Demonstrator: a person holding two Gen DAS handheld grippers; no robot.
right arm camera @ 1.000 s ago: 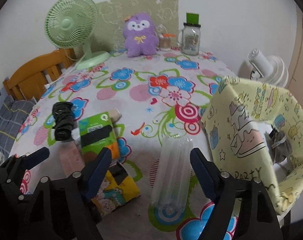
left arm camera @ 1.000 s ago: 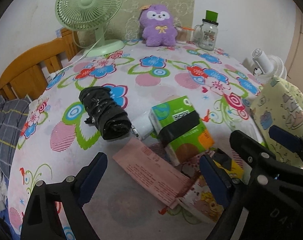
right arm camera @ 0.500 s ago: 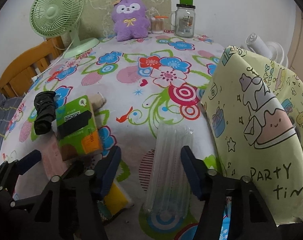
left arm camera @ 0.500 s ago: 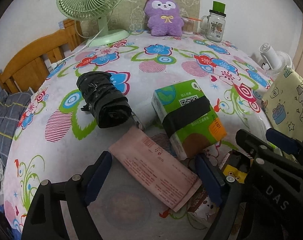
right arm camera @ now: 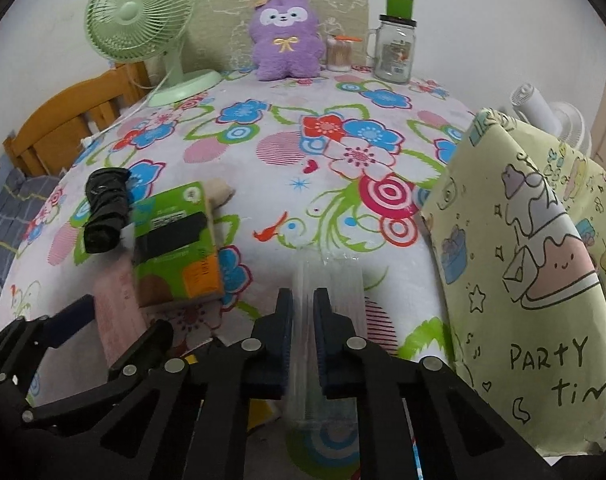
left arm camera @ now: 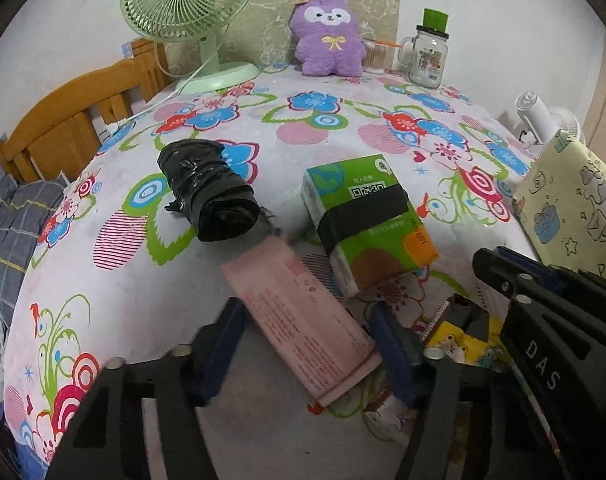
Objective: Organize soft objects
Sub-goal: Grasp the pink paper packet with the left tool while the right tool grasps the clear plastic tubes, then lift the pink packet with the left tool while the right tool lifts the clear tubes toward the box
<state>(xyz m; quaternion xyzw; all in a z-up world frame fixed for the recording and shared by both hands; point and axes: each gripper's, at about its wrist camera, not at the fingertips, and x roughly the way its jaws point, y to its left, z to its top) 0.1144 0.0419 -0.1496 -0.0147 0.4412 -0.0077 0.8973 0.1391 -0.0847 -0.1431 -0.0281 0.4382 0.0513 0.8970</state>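
Observation:
In the left wrist view a flat pink tissue packet [left arm camera: 303, 316] lies on the flowered tablecloth [left arm camera: 303, 136]. My left gripper [left arm camera: 305, 340] straddles it; its jaws are closing and the pads meet the packet's long sides. Beside it lie a green tissue pack [left arm camera: 367, 224] and a black roll of bags [left arm camera: 207, 196]. In the right wrist view my right gripper [right arm camera: 303, 312] is shut on a clear plastic packet [right arm camera: 339, 280], pinching its left part thin. A purple plush toy [right arm camera: 285, 36] sits at the far edge.
A yellow "Party time" bag [right arm camera: 523, 260] stands at the right. A yellow snack packet [left arm camera: 463, 346] lies under the right gripper's body. A green fan [left arm camera: 187, 4], a glass jar [left arm camera: 429, 56] and a wooden chair [left arm camera: 63, 128] line the back and left.
Both grippers went from wide open to closed in: the left onto the pink packet, the right onto the clear packet, which is now squeezed. Both views tipped down slightly toward the table.

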